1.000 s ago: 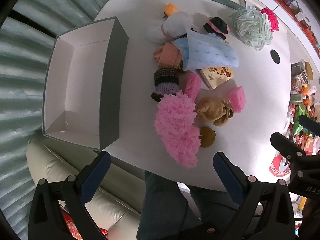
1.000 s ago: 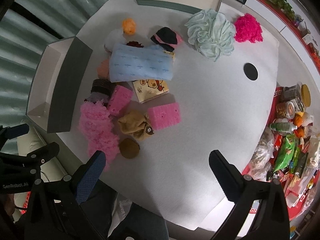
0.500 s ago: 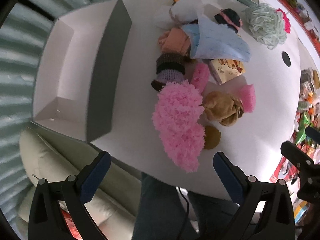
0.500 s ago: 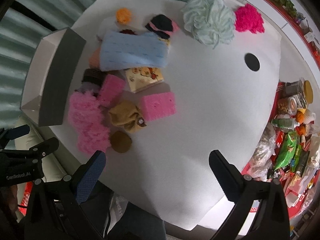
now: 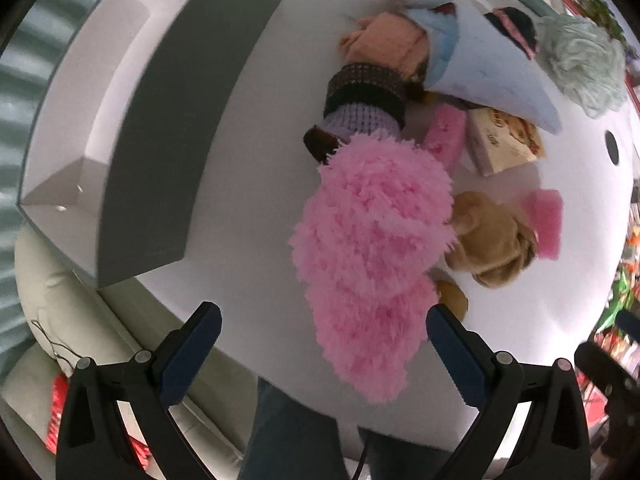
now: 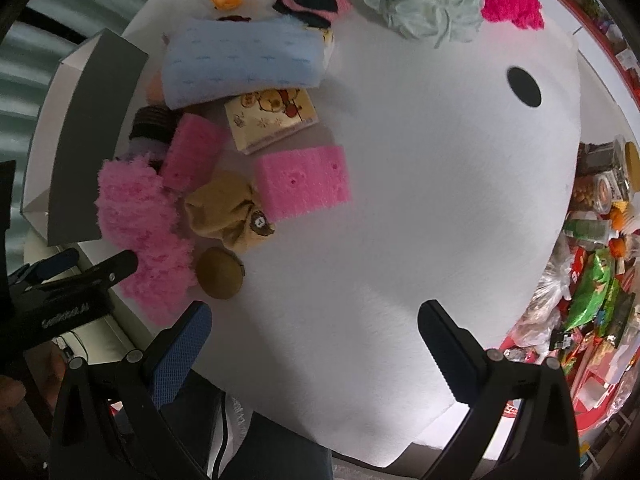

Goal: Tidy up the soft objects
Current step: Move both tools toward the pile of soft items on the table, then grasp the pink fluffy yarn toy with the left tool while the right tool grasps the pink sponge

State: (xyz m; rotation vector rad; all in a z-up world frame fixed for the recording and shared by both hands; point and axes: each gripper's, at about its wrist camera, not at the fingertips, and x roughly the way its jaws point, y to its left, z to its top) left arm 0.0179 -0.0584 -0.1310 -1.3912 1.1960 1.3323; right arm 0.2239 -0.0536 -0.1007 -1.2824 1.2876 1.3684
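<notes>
The left gripper (image 5: 324, 344) hangs with its jaws wide and empty, the fluffy pink piece (image 5: 372, 248) lying just ahead between them, at the centre of the left wrist view. It looks light, limp and springy; I'd judge a pinch across its narrow lower end would gather enough pile to lift it. The open box (image 5: 168, 128) sits at the upper left. The right gripper (image 6: 316, 336), jaws also wide and empty, hovers over bare table (image 6: 420, 200). What the pink piece actually is stays unclear, and the peach cloth (image 5: 384, 44) is half buried under the blue towel (image 5: 488, 68).
</notes>
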